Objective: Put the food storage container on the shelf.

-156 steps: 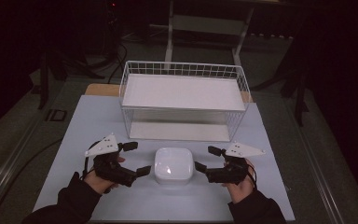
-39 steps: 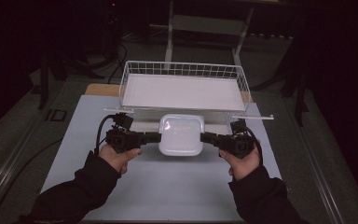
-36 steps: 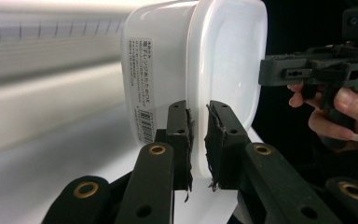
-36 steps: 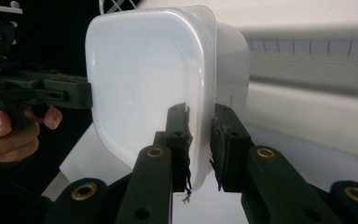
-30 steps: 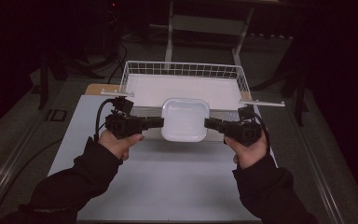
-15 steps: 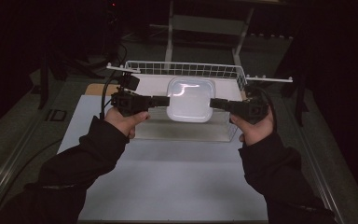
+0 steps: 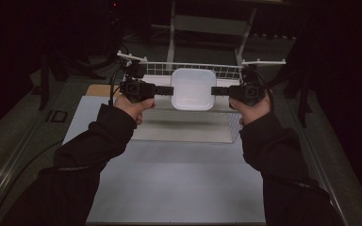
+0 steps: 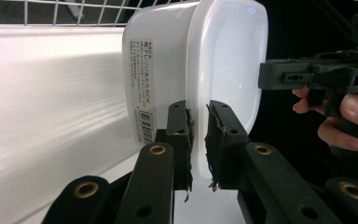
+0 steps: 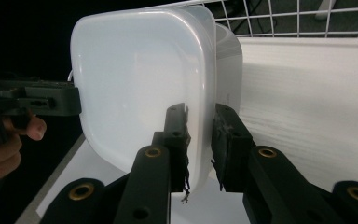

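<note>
Above the white wire basket (image 7: 226,123) hangs the white square plastic container (image 7: 193,89), its rim pinched on opposite sides by the left gripper (image 7: 162,89) and right gripper (image 7: 219,91). Best to lower both hands evenly, keeping it level, until it rests on the basket's floor, then release. Basket stands on a pale grey tabletop (image 7: 179,183); the room behind is dark.

One container (image 7: 193,89) — one basket (image 7: 226,71) — two grippers
</note>
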`<state>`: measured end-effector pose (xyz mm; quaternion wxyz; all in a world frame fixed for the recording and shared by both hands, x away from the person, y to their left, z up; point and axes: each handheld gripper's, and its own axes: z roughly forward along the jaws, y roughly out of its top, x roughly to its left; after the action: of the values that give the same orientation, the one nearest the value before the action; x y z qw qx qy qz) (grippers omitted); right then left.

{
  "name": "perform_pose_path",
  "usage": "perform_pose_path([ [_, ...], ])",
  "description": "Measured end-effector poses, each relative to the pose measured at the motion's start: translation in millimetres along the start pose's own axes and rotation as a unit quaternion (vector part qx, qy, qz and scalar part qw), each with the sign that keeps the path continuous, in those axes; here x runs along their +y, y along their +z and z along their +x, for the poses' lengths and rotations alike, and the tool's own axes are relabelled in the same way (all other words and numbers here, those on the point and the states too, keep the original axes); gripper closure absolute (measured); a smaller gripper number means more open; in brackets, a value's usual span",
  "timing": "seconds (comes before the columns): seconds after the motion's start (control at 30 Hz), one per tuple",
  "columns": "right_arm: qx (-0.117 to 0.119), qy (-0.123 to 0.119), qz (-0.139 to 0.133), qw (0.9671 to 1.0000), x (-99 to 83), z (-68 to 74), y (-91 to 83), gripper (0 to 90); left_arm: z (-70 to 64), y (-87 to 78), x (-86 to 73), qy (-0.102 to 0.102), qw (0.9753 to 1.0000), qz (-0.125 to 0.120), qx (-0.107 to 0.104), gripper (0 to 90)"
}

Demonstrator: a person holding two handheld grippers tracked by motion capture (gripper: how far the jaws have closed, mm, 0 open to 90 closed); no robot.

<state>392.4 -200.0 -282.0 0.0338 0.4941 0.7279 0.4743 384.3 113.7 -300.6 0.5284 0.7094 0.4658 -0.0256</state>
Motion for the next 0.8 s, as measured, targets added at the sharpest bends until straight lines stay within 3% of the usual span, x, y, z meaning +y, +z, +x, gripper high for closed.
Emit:
perform_pose_path([
  [0.33,-0.014,0.003,0.018,0.9997,10.3,-6.0,17.4,76.1,15.7,10.2,6.5,-0.022,0.9996,0.013,0.009,79.0],
  [0.5,-0.013,0.009,0.022,0.9996,16.4,-9.6,23.5,76.1,22.6,12.7,11.2,-0.030,0.9995,0.011,0.004,78.8],
  [0.8,-0.026,0.019,0.031,0.9990,27.7,-12.3,30.8,73.3,30.6,21.3,19.3,-0.026,0.9996,0.001,0.005,75.7],
])
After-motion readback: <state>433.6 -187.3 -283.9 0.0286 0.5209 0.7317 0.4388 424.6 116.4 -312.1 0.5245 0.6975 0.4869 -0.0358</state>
